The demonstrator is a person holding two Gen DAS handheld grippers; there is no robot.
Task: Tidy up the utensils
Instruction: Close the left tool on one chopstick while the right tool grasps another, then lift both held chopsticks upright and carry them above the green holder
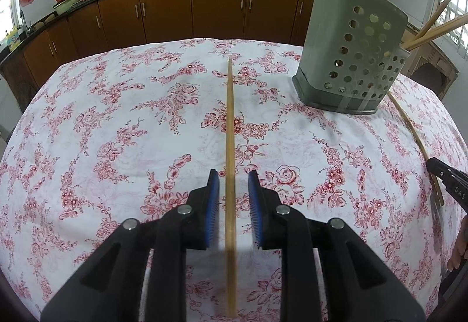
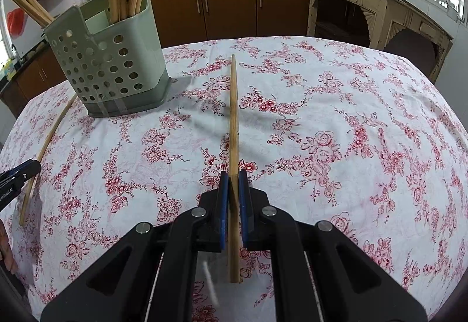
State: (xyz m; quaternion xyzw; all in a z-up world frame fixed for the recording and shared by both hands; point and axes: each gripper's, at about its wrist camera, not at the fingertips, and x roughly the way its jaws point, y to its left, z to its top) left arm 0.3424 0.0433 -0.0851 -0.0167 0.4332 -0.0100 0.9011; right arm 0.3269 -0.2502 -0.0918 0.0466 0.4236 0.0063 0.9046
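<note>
Wooden and slender, one chopstick (image 1: pixel 230 146) is flanked untouched by the parted blue ribbed pads of the left claw (image 1: pixel 233 178) on the floral-clothed counter (image 1: pixel 117 131). Further right, more sticks are held upright in a perforated grey-green holder (image 2: pixel 108 64). Another chopstick (image 2: pixel 233 123) is clamped by the right claw (image 2: pixel 233 178).
</note>
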